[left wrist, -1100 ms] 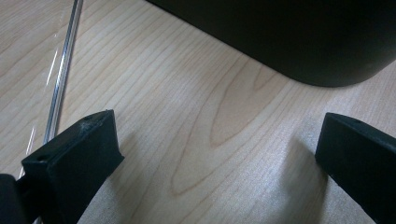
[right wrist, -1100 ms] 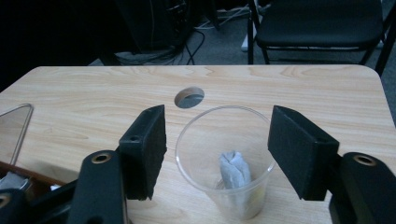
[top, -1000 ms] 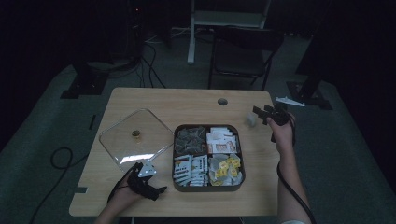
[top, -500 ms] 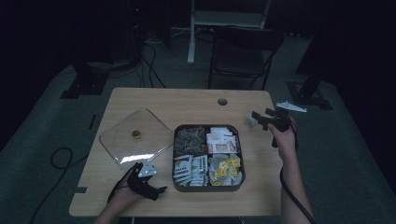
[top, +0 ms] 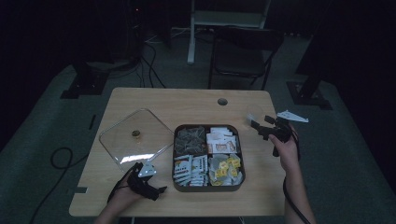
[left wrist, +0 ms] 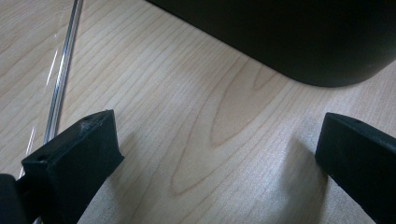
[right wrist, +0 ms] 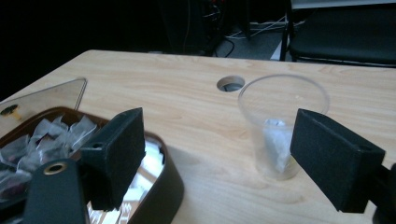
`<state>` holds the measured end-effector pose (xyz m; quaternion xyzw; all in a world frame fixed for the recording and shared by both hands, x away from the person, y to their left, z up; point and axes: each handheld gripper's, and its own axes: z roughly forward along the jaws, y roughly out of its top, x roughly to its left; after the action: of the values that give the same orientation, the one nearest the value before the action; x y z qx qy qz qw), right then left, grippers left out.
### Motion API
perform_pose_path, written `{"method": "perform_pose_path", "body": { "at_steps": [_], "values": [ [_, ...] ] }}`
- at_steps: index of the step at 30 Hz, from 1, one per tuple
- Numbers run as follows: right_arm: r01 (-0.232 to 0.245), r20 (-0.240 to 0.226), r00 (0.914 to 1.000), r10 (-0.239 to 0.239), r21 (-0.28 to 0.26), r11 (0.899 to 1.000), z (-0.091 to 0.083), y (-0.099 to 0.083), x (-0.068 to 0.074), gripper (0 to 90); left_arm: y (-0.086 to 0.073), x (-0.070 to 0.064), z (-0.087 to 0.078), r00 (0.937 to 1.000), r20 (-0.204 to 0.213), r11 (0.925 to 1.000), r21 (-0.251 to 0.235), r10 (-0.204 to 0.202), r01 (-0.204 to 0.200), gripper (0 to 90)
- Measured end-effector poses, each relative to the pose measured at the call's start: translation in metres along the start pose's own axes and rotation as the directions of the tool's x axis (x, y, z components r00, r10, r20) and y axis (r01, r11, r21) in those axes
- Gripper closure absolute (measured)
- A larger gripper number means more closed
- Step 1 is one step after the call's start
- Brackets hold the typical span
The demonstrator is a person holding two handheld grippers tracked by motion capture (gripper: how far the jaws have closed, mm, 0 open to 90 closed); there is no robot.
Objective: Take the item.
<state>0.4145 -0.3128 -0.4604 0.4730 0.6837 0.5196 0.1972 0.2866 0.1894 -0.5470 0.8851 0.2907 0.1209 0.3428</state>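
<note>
While right tool (top: 258,127) hovers released, clear plastic cup (right wrist: 281,125) standing upright on table (top: 163,100), just beyond the gaping jaws.
Cup near table's right edge, beside the dark four-compartment packet tray (top: 208,185), white packet inside cup. Left tool (top: 156,189) low over table at front left, jaws wide apart, nothing between, parked between clear lid (top: 133,135) and tray.

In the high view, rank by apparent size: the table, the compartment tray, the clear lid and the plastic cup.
1. table
2. clear lid and compartment tray: too alike in spread to rank
3. plastic cup, smallest
</note>
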Motion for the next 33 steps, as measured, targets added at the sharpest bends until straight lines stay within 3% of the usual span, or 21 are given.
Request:
{"method": "perform_pose_path", "body": {
  "at_steps": [17,33],
  "values": [
    [0.050,-0.088,0.9949,-0.049,0.018,0.999,-0.006,-0.038,0.015,14.4,0.000,0.000,0.000,1.0000,0.000,1.0000,0.000,0.000,0.000,0.3],
    [0.069,-0.101,0.9930,-0.061,0.085,0.994,-0.007,-0.079,0.021,13.9,0.000,0.000,0.000,1.0000,0.000,1.0000,0.001,-0.001,0.001,0.3]
  ]
}}
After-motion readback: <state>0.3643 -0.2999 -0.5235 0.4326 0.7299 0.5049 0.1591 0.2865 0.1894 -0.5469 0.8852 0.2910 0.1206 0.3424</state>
